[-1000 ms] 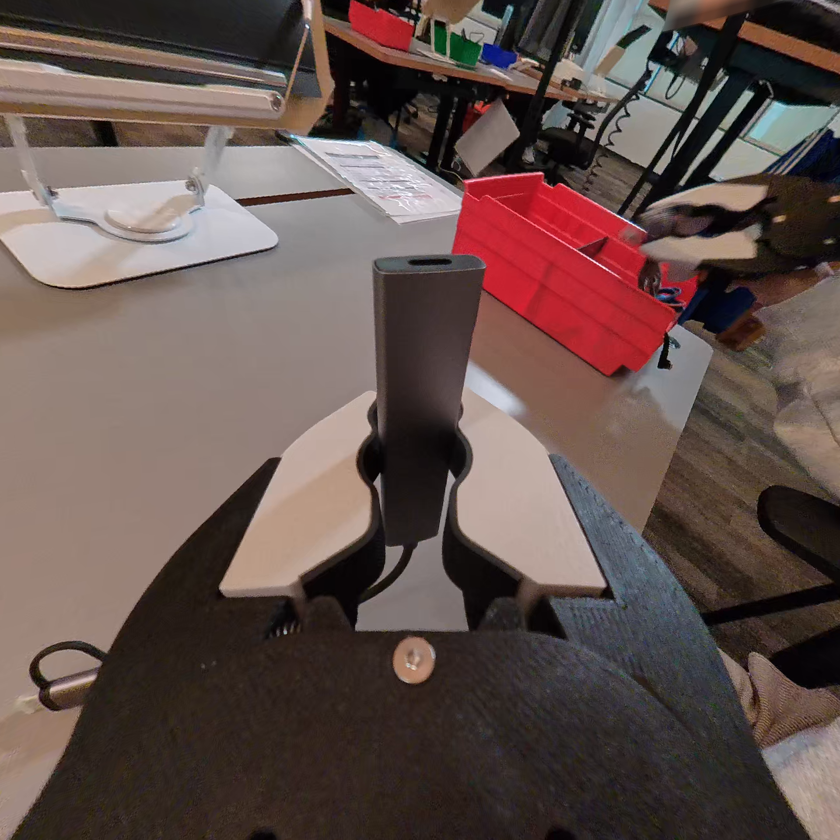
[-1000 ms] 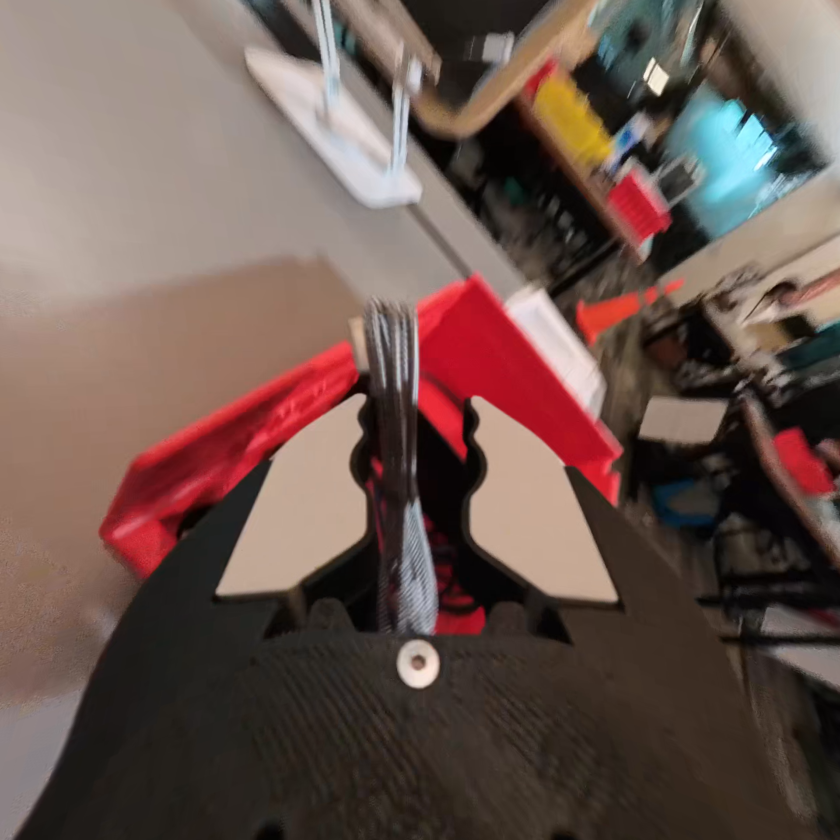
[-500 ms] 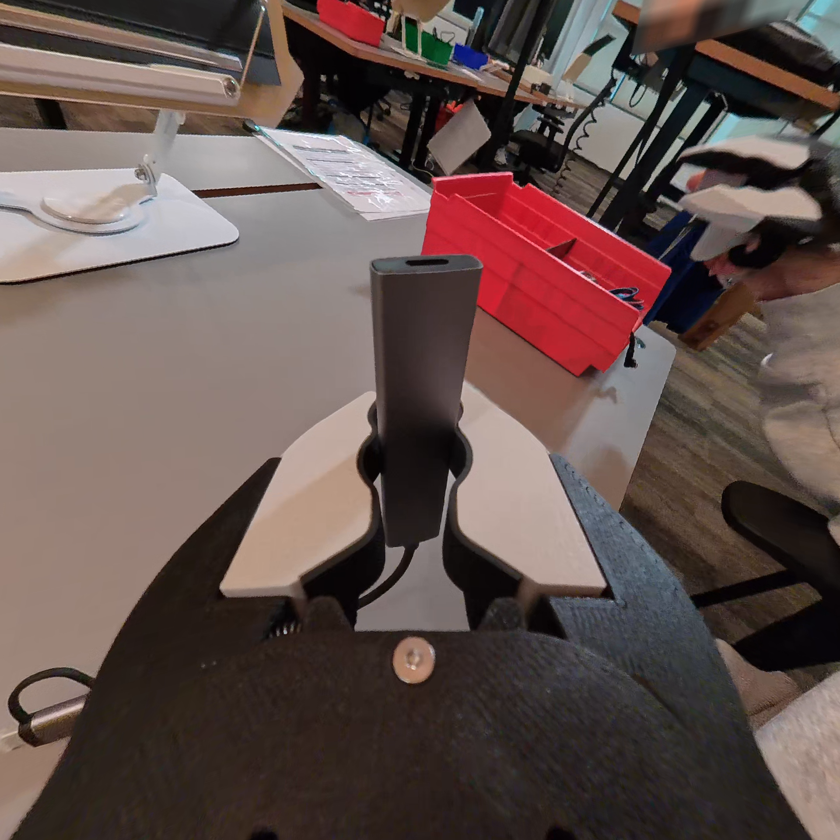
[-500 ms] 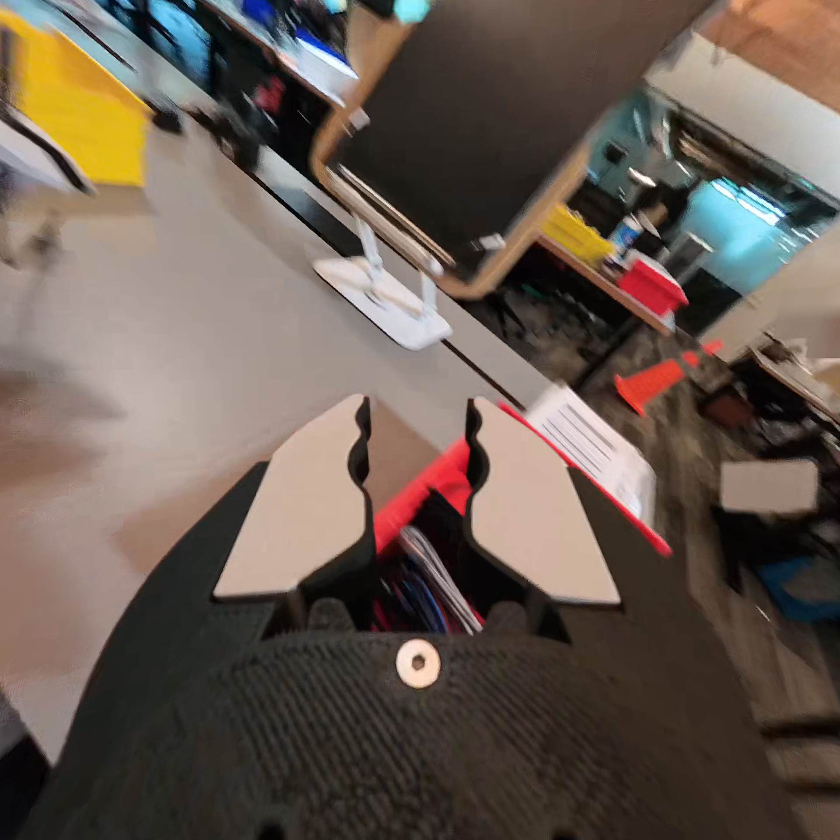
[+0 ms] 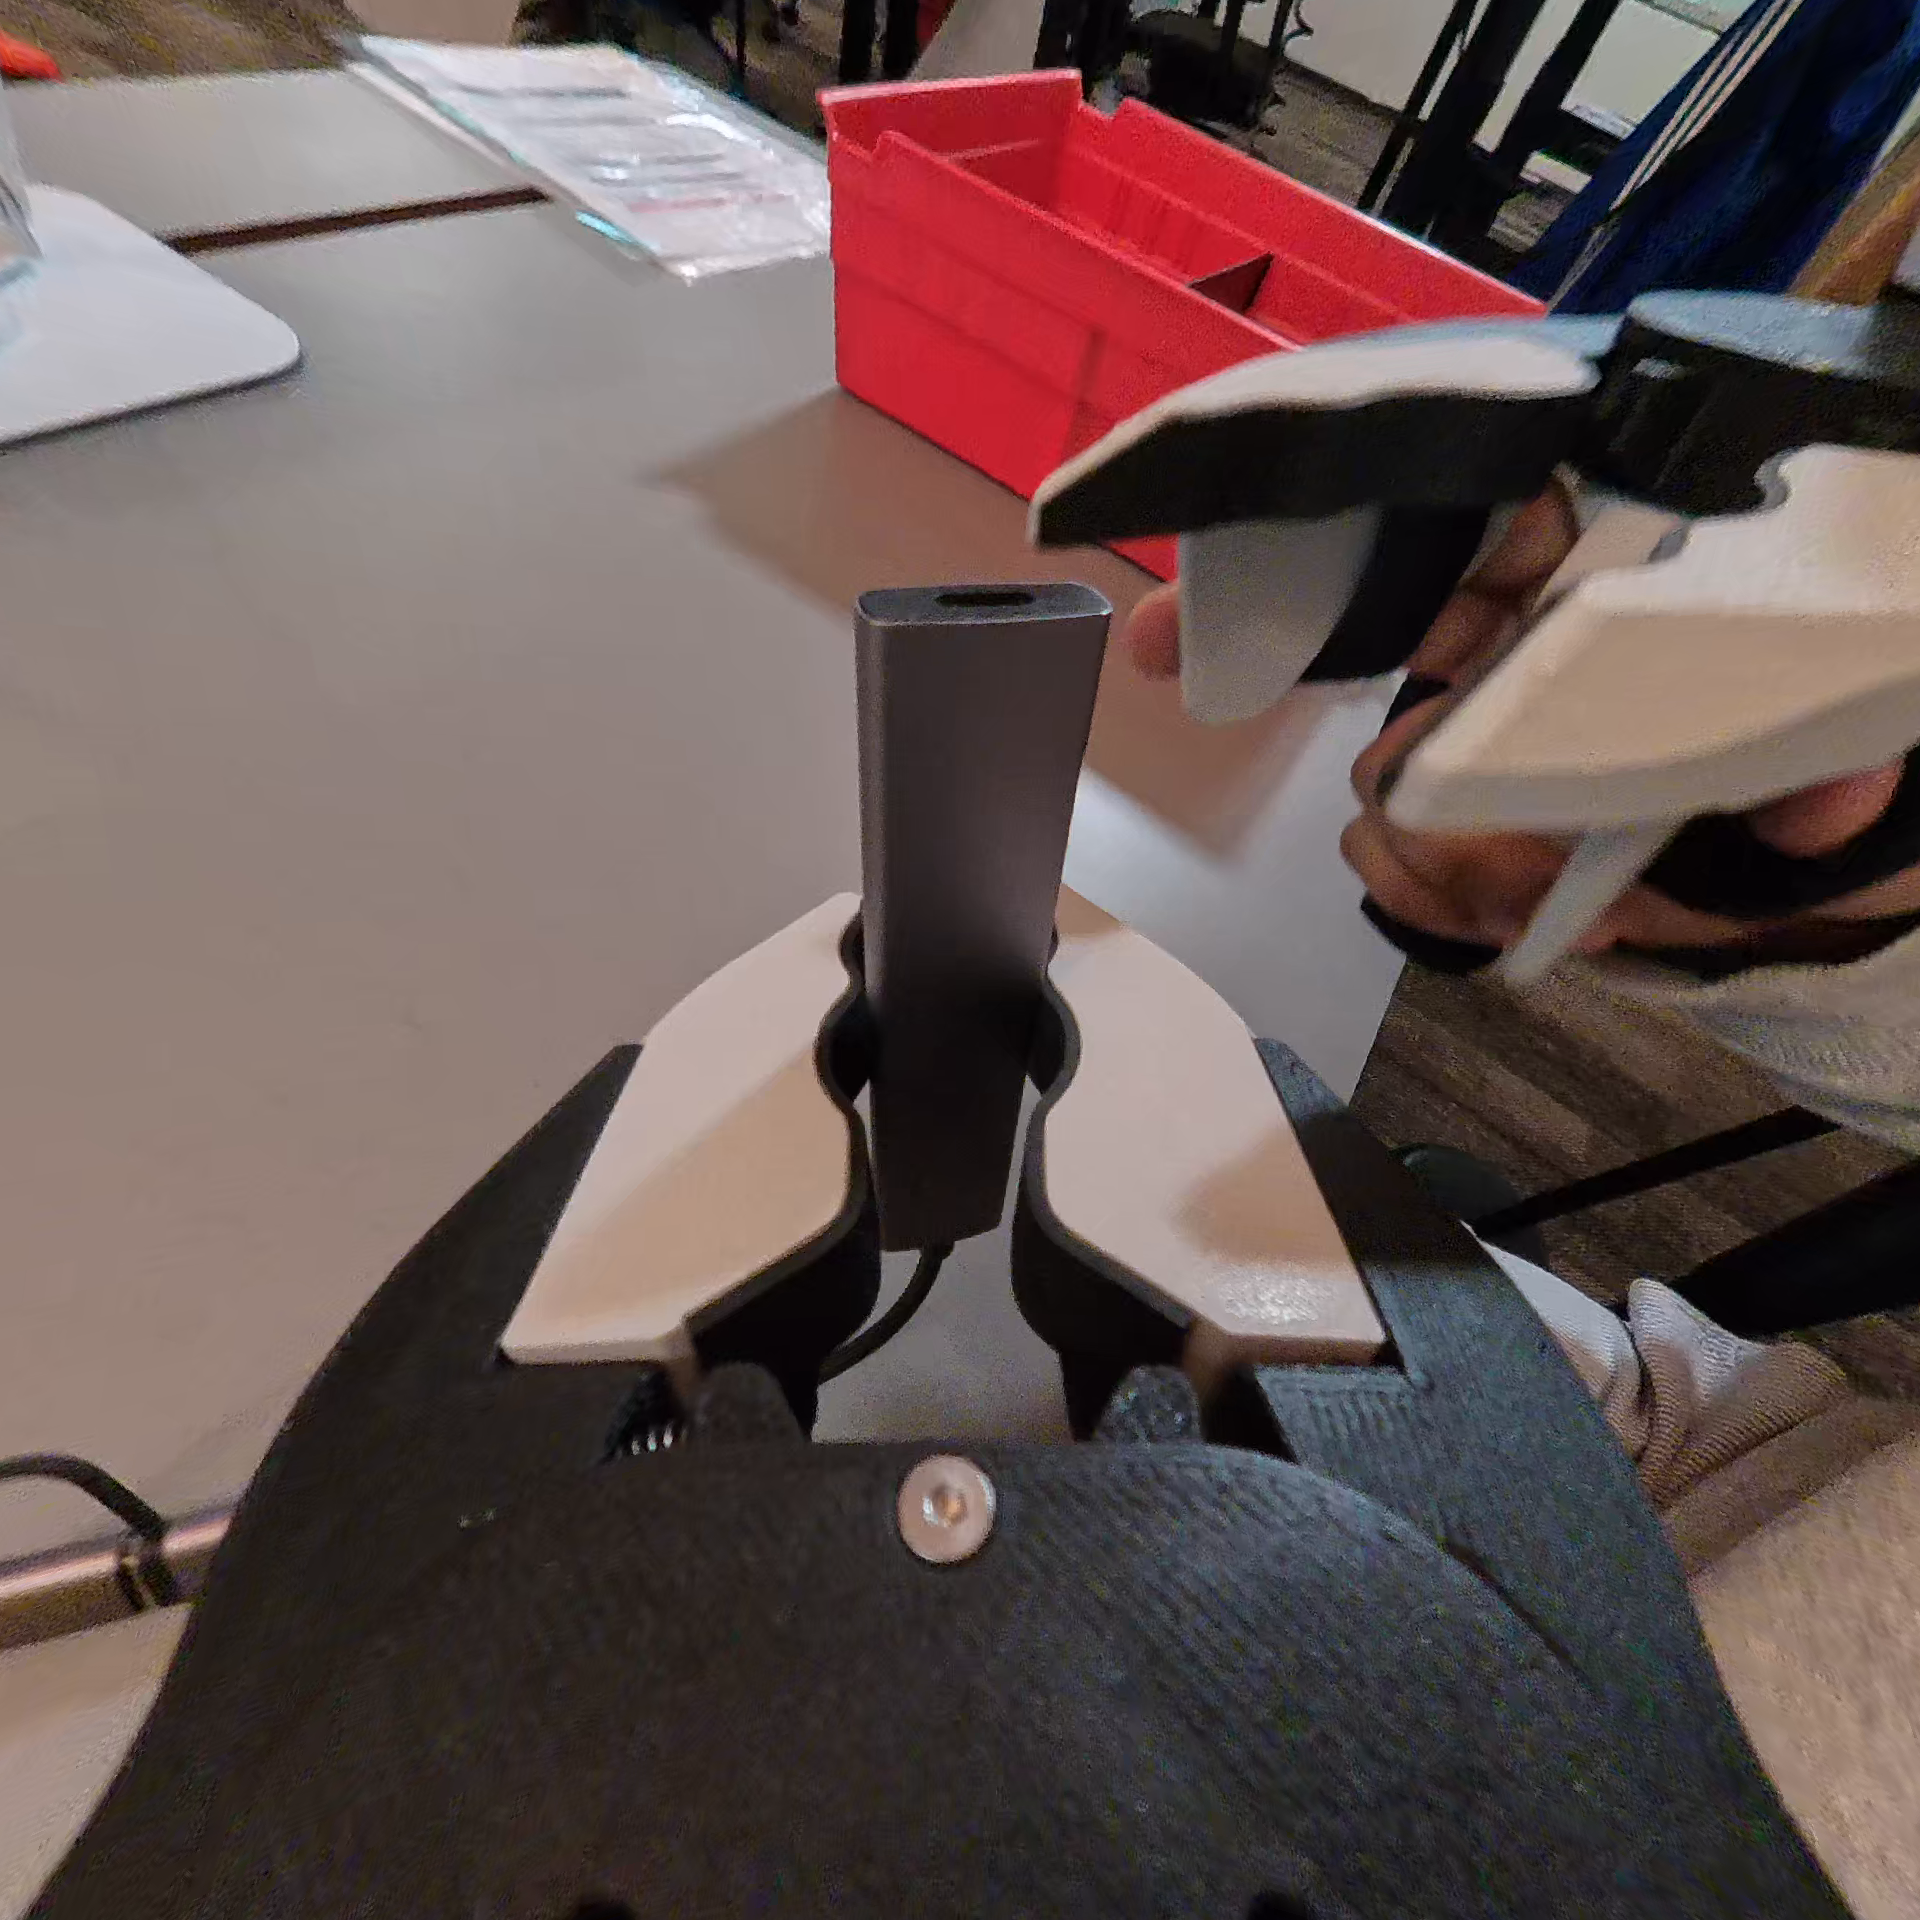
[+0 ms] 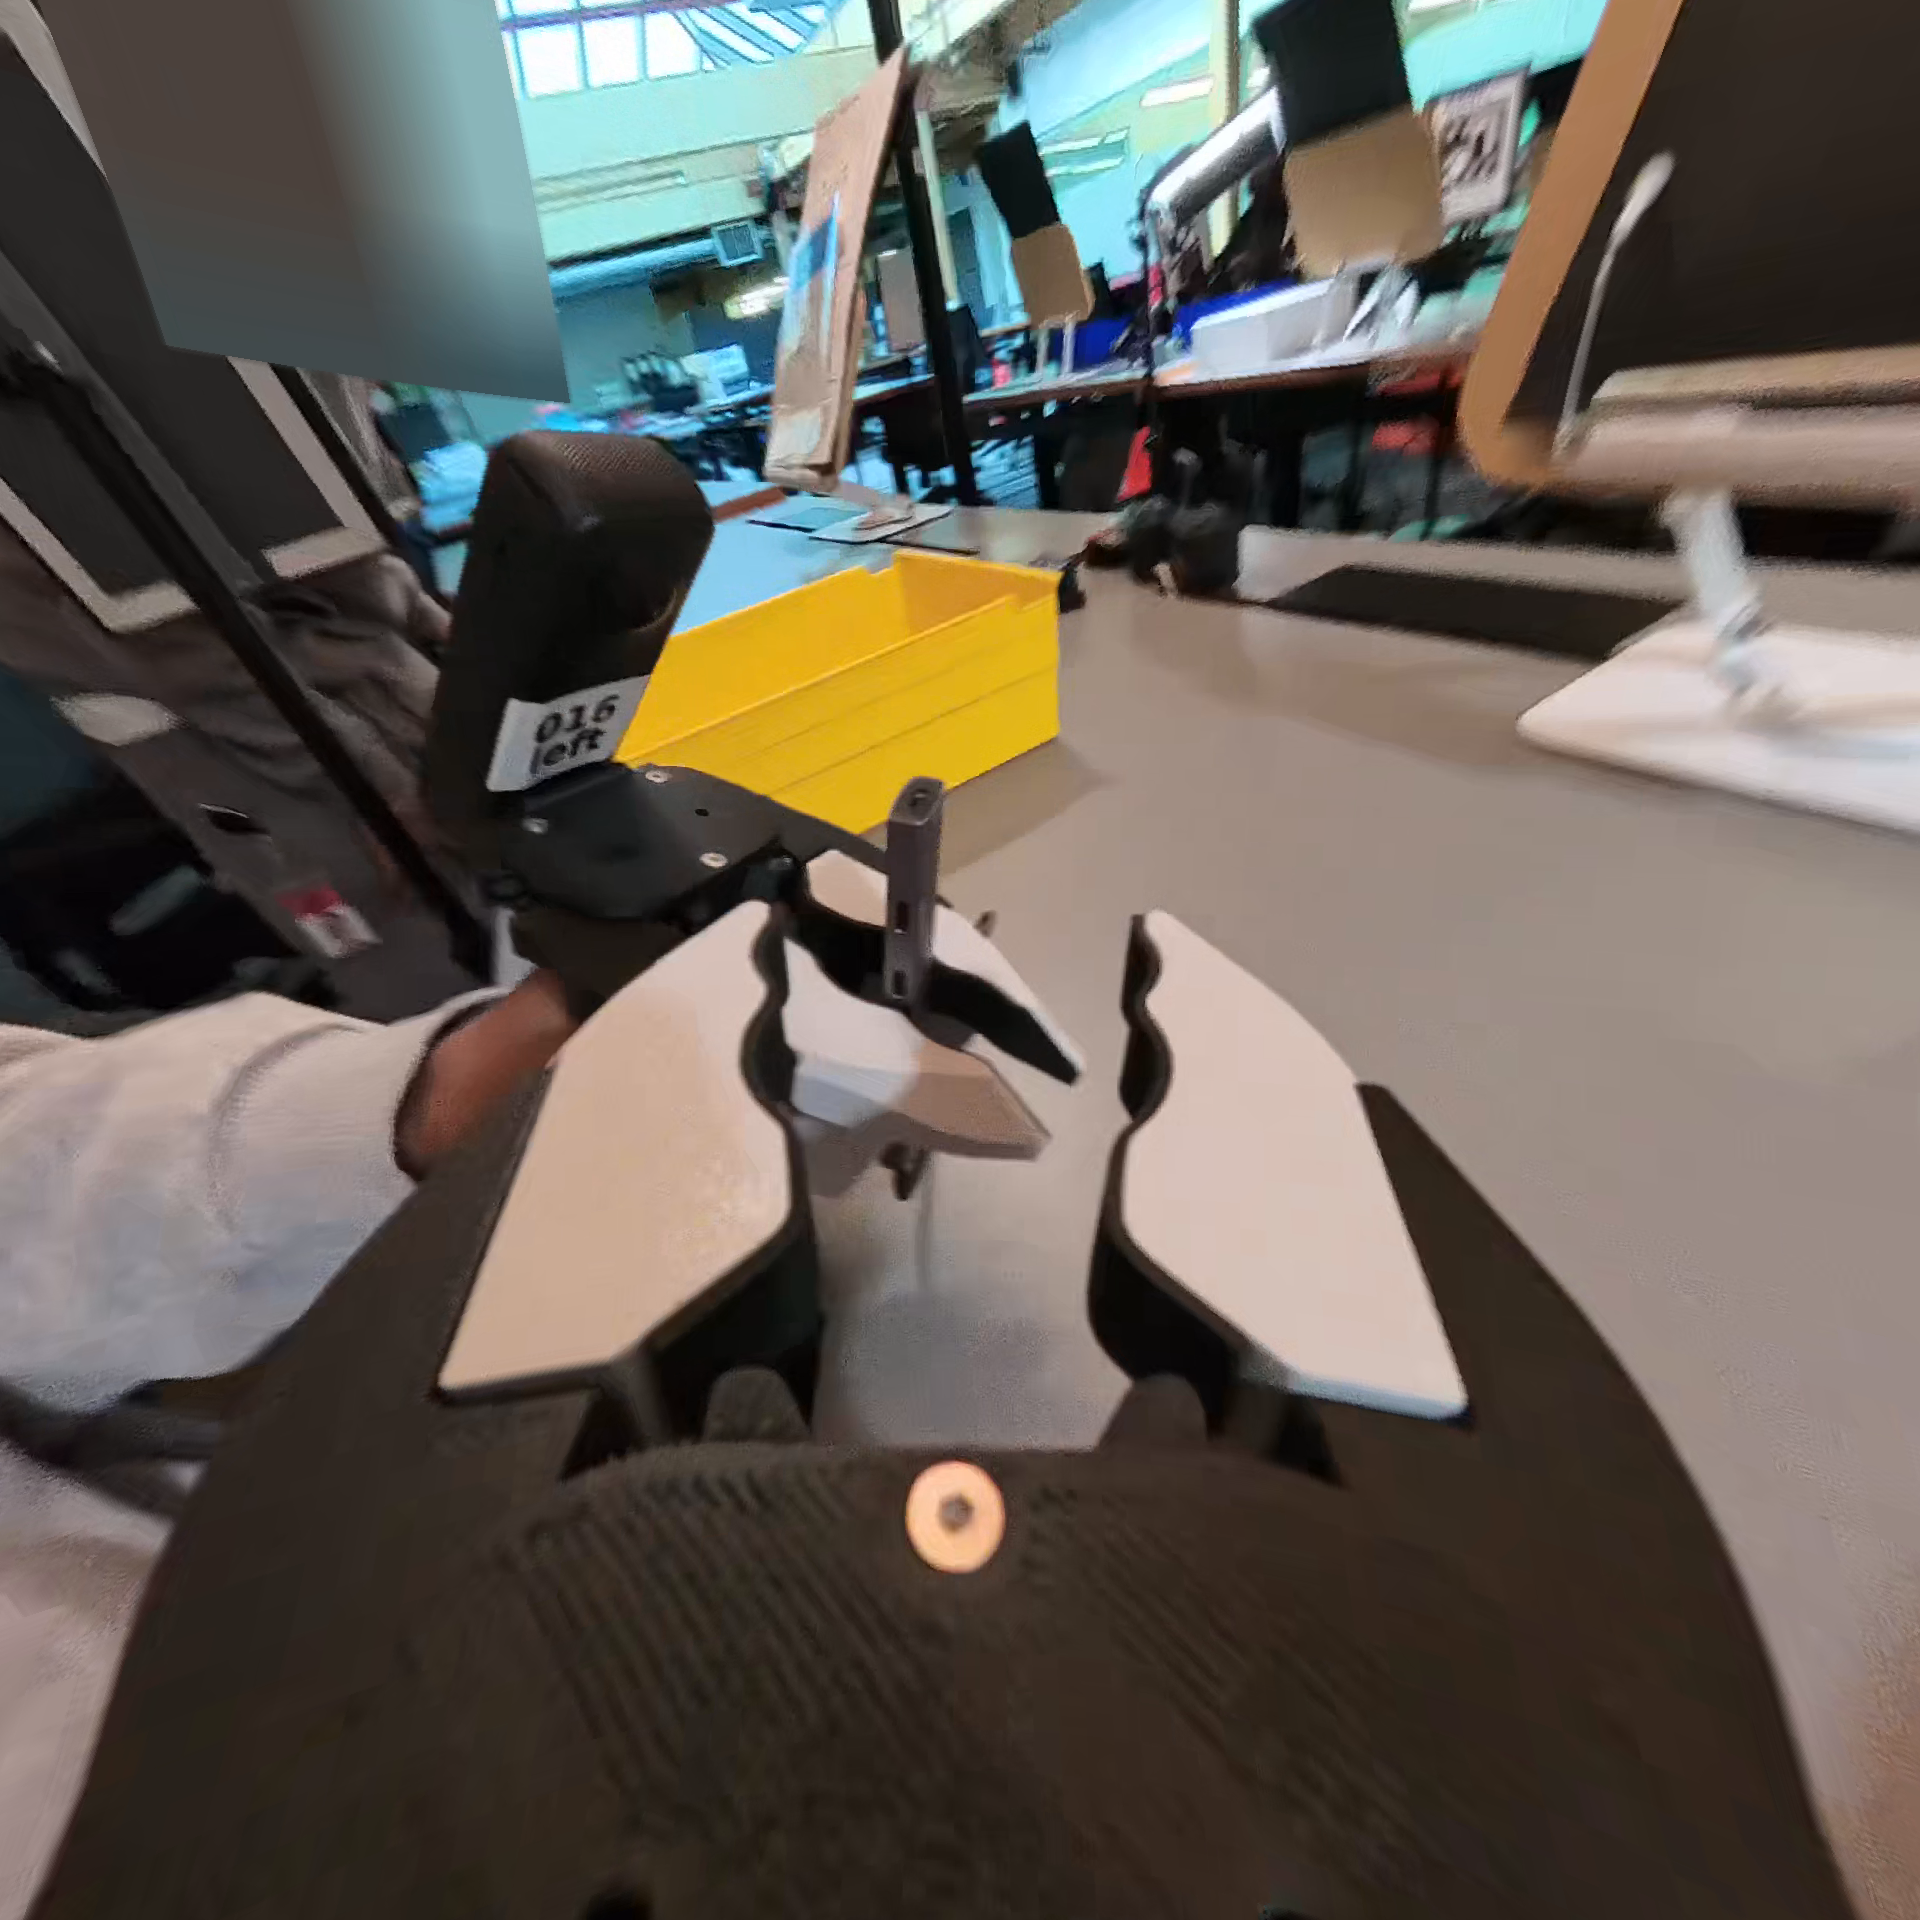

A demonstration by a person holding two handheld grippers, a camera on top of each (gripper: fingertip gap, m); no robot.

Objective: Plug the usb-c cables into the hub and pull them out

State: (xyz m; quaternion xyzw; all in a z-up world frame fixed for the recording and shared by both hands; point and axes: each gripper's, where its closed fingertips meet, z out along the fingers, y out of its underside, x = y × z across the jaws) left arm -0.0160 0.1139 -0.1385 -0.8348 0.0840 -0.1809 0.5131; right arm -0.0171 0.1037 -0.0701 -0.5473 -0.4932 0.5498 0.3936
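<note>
1. The left hand-held gripper [image 5: 951, 1049] was clamped on the slim, dark grey metal usb-c hub [image 5: 971, 831], holding it upright above the grey bench [image 5: 364, 675] with its short black lead hanging below the jaws.
2. The hub's top port [image 5: 977, 600] faced up and stood empty; the small side ports seen from the right wrist view [image 6: 904, 920] also held no plug.
3. The right hand-held gripper [image 6: 951, 1122] had its jaws spread apart with nothing between them, and it hovered just beside the hub's upper end [image 5: 1226, 582].
4. No usb-c cable was in either gripper. A dark cable end [image 5: 73, 1558] lay on the bench at the left wrist view's lower left; its type could not be told.
5. Judged from this, nothing was plugged in at this moment: a cable needed fetching, perhaps from the red plastic bin [image 5: 1091, 281], then inserting and pulling out. How many cycles were finished could not be told.
</note>
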